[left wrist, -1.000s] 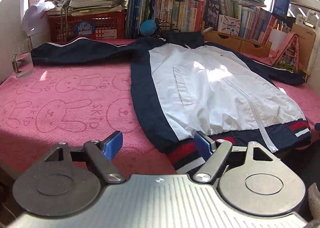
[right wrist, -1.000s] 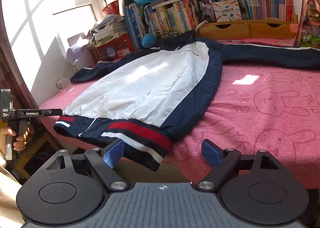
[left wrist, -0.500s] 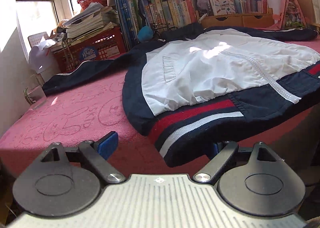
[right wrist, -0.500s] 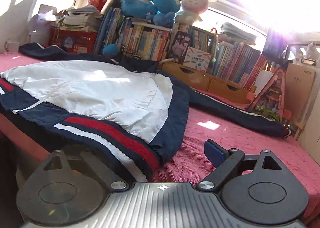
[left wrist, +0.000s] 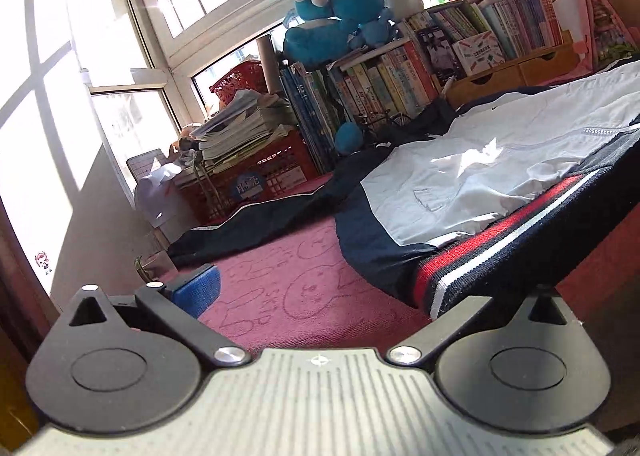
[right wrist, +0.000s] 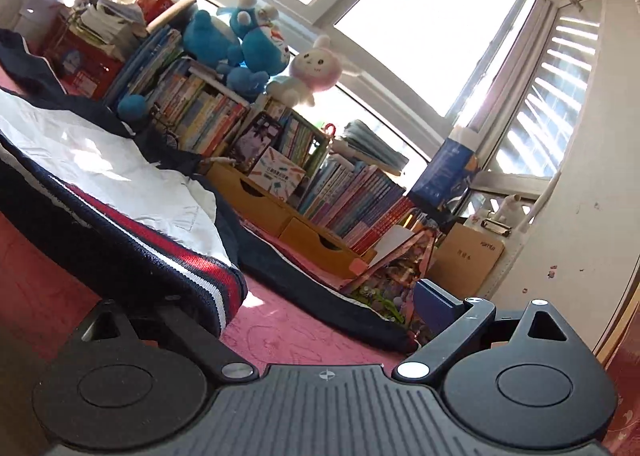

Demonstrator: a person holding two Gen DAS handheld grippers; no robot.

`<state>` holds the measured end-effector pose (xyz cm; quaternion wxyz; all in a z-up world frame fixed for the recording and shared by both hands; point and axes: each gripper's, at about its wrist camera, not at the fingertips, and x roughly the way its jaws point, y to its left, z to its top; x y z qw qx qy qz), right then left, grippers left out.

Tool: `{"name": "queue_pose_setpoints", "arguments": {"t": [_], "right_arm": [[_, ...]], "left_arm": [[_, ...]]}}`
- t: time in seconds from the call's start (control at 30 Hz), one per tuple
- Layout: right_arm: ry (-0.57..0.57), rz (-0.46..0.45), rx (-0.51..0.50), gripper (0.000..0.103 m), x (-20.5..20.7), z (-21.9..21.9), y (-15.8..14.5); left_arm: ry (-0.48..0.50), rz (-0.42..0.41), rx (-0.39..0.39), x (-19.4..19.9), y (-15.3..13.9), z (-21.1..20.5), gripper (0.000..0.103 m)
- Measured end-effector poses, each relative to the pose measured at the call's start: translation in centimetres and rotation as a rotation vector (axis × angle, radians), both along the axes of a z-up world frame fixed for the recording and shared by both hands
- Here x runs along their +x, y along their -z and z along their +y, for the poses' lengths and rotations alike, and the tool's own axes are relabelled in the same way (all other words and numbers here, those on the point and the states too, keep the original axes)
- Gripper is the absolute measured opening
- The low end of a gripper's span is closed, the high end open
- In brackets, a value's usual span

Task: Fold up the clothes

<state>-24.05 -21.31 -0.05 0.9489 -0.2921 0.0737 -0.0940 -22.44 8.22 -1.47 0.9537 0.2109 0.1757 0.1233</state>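
Sunlit windows and crowded bookshelves (left wrist: 400,72) back a desk (left wrist: 288,288) under a pink rabbit-print cover.
Both grippers sit low at the jacket's (left wrist: 472,176) striped hem (left wrist: 492,240), fingers spread wide: the left gripper (left wrist: 336,288) has its outer blue pad (left wrist: 198,290) clear and the other finger hidden under the hem; the right gripper (right wrist: 288,310) mirrors this at the opposite corner.

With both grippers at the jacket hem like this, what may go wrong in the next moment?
1. Each gripper shows only one blue finger; the other is hidden under the jacket's striped hem. Left gripper, right gripper. Closing now may pinch the pink cloth as well.
2. The hem hangs over the table edge, so a shallow grip may slip.
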Motion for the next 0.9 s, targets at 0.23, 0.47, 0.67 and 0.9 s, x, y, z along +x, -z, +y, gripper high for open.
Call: {"name": "queue_pose_setpoints", "arguments": {"t": [0.23,0.47,0.67,0.9], "right_arm": [[-0.161,0.230,0.150,0.090,-0.8,-0.9,2.1],[-0.497,0.479,0.487,0.091,-1.0,-3.2,-3.3],[-0.640,0.396,0.577,0.094,1.5,-2.6,-7.7],[-0.532,0.475,0.563,0.048,10.7,2.5,-4.6]], "left_arm": [[0.056,0.141,-0.046,0.9,2.0,0.1,0.099],[0.243,0.250,-0.303,-0.5,-0.1,3.1,0.100],[0.373,0.173,-0.504,-1.5,-3.8,6.7,0.103],[0.355,0.031,-0.661,6.8,-5.6,5.5,0.103]]}}
